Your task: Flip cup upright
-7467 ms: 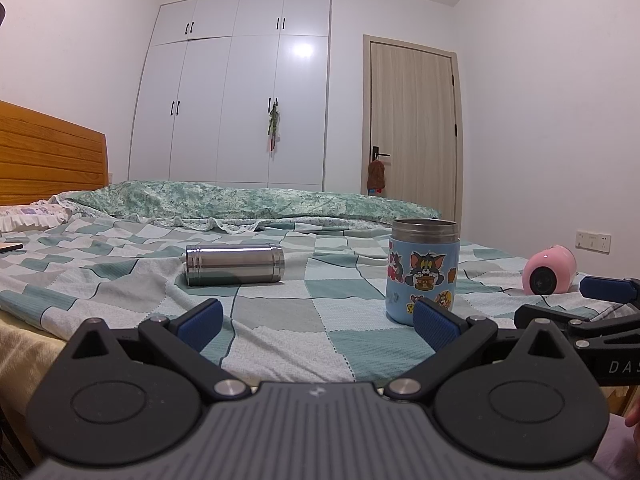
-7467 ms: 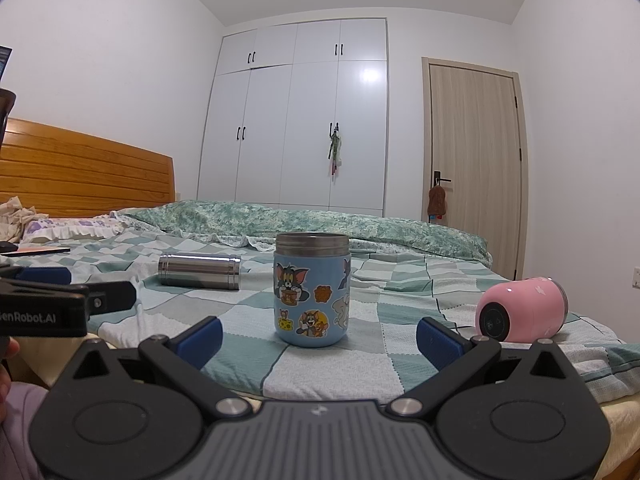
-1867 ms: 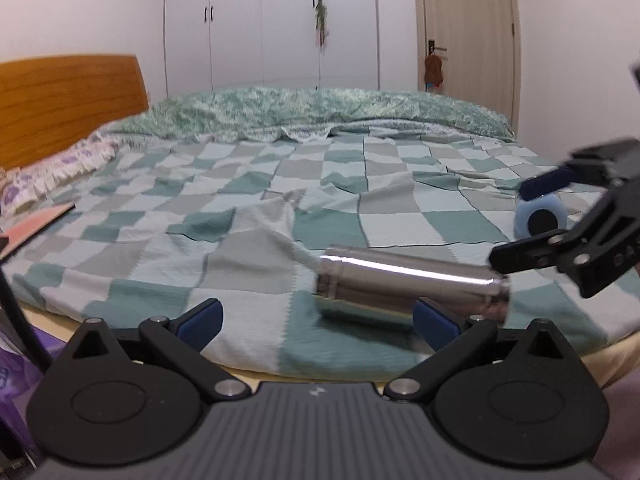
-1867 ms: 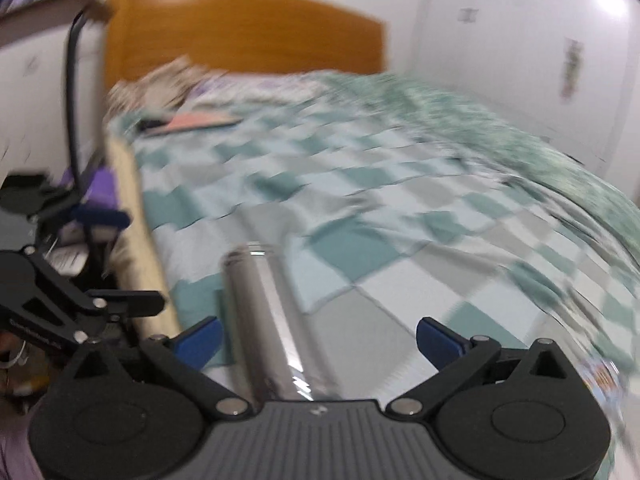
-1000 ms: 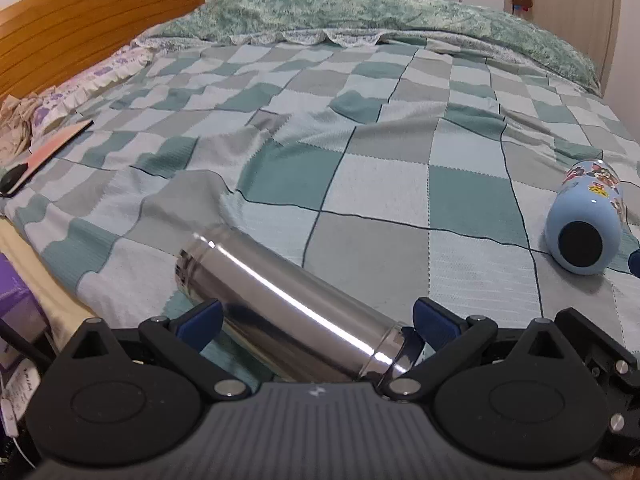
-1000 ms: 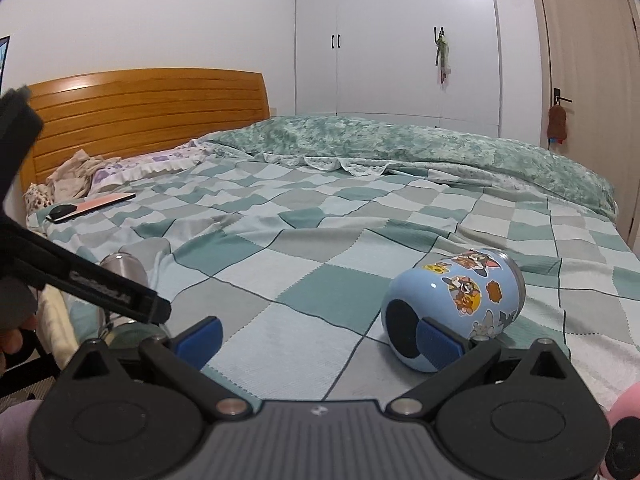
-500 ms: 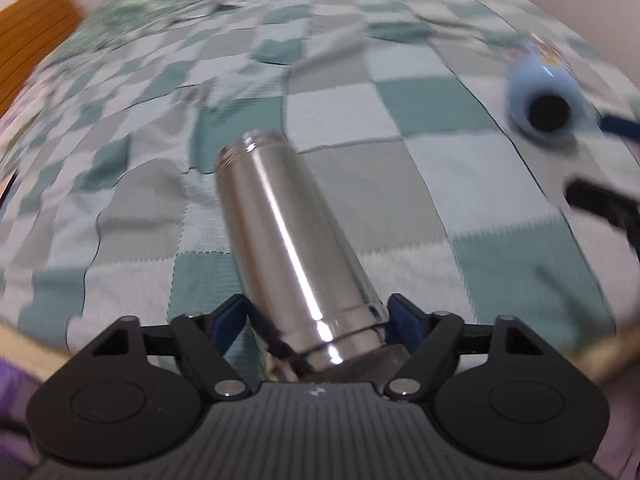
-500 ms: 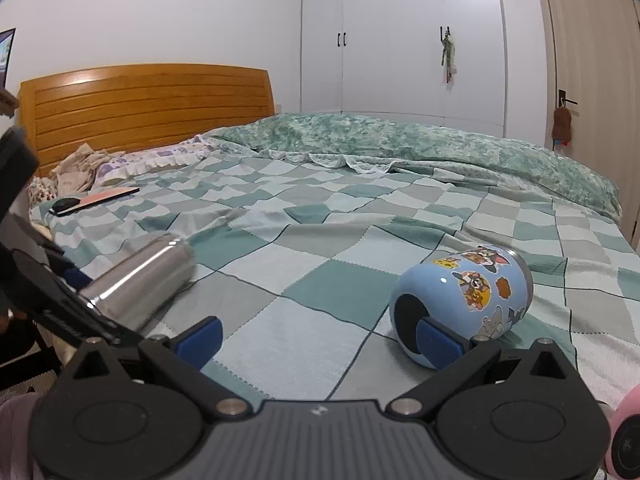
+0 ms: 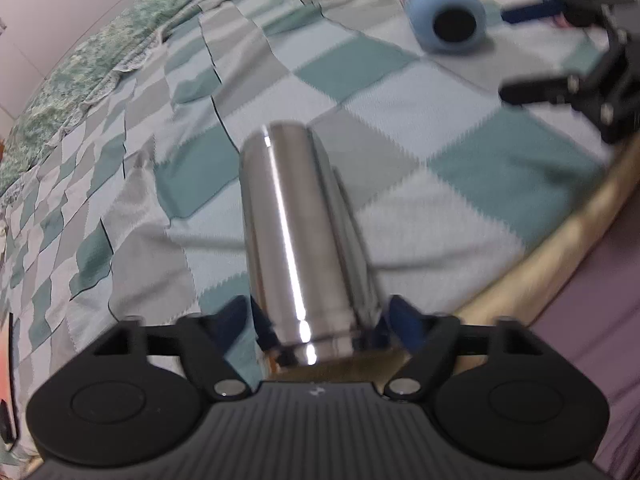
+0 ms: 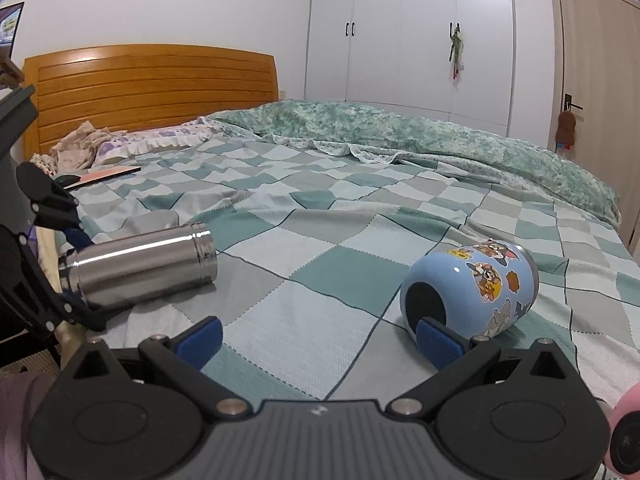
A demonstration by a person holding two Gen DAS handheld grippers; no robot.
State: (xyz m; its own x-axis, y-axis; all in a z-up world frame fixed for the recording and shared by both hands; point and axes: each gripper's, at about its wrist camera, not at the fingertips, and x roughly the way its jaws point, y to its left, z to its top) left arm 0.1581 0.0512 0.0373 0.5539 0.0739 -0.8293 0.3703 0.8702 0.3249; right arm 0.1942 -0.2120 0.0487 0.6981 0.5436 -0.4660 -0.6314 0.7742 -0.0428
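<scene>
A steel cup lies tilted, held at its near end by my left gripper, whose blue pads press on both sides. In the right wrist view the steel cup hangs a little above the checked blanket, open end pointing right, with the left gripper shut around its left end. A blue cartoon cup lies on its side, base toward me, also in the left wrist view. My right gripper is open and empty, its right pad just in front of the blue cup.
The bed's near edge runs along the right of the left wrist view. A pink round object sits at the lower right. A wooden headboard, pillows and a folded quilt lie farther back. My right gripper shows at upper right.
My left gripper has closed on the steel cup's end and lifted it off the blanket, swinging it. The right gripper has stayed in front of the blue cup.
</scene>
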